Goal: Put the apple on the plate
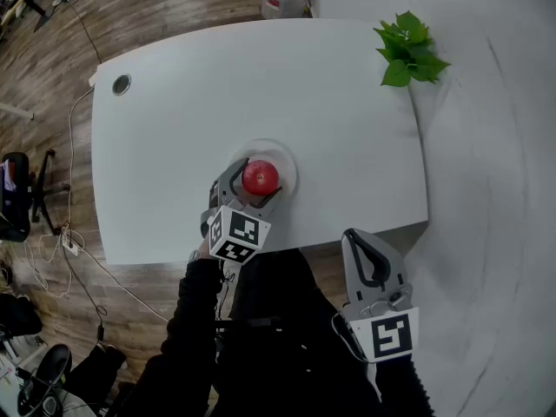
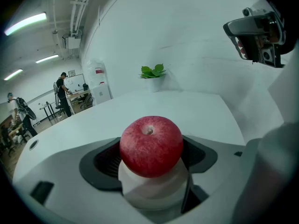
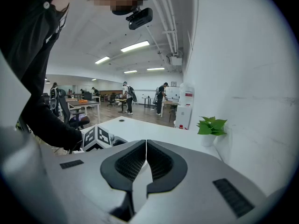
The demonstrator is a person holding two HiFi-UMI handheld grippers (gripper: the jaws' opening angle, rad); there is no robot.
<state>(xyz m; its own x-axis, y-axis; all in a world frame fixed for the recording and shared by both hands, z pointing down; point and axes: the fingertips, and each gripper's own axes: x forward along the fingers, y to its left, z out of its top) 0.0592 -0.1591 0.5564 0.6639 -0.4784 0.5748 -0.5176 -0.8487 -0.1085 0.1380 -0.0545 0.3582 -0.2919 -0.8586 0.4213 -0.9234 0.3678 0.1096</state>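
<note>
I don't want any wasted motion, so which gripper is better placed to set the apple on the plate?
Left. The left gripper has the apple between its jaws, over the white plate. The right gripper is shut, empty, and held back beyond the table's near edge.

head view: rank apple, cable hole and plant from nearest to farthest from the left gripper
1. apple, between the left gripper jaws, over the plate.
2. cable hole, at the table far left corner.
3. plant, at the far right corner.
</note>
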